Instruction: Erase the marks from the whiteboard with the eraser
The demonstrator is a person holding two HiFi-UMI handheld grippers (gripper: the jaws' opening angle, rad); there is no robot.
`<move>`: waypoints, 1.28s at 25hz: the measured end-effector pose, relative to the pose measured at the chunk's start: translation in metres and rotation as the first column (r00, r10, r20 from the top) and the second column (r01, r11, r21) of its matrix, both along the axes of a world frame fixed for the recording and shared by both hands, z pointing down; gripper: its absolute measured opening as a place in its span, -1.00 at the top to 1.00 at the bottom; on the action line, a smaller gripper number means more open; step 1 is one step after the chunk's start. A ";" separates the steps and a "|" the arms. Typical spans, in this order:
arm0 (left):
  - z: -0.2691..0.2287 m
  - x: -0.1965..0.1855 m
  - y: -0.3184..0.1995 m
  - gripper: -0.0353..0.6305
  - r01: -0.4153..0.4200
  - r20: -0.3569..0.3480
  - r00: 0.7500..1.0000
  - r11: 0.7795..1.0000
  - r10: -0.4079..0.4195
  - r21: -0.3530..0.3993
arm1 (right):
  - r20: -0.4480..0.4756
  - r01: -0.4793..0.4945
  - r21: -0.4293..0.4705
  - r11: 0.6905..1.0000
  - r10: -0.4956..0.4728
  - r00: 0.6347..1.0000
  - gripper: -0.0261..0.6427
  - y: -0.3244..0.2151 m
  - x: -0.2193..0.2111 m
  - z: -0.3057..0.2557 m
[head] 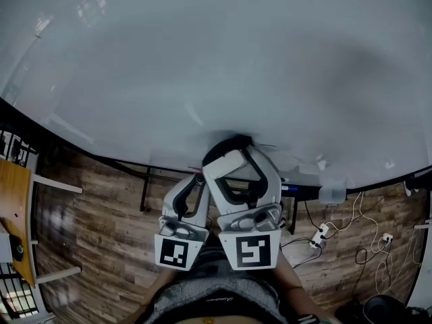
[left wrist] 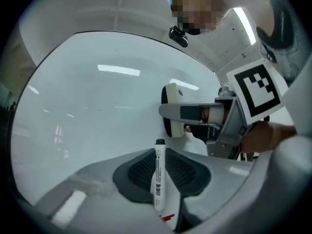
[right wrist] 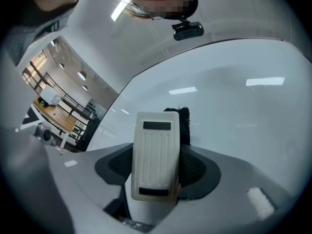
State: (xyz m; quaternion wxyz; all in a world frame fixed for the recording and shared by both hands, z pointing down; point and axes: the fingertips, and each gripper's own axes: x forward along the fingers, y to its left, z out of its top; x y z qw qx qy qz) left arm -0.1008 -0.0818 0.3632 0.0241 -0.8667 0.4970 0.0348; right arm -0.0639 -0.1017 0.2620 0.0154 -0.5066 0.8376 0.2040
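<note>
The whiteboard (head: 202,59) fills the upper head view and shows no marks. My right gripper (head: 233,155) is shut on a white eraser (right wrist: 154,152) with a black felt pad (right wrist: 181,121), held at the board's lower edge. The eraser (left wrist: 171,116) also shows in the left gripper view, against the board (left wrist: 87,106). My left gripper (head: 196,181) sits just left of the right one and lower, shut on a white marker (left wrist: 160,179) with a black cap. Glare from ceiling lights streaks the board (right wrist: 234,96).
A black board frame and tray (head: 121,164) runs under the board. On the wood floor lie cables and power strips (head: 324,235) at right. A wooden table (head: 13,214) and white bars stand at left. The person's torso (head: 209,295) fills the bottom.
</note>
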 end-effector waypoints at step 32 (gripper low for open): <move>0.004 0.035 0.005 0.68 -0.094 -0.010 0.996 0.996 0.094 -0.011 | -0.084 -0.277 0.014 0.961 0.277 0.957 0.14 0.003 0.063 0.002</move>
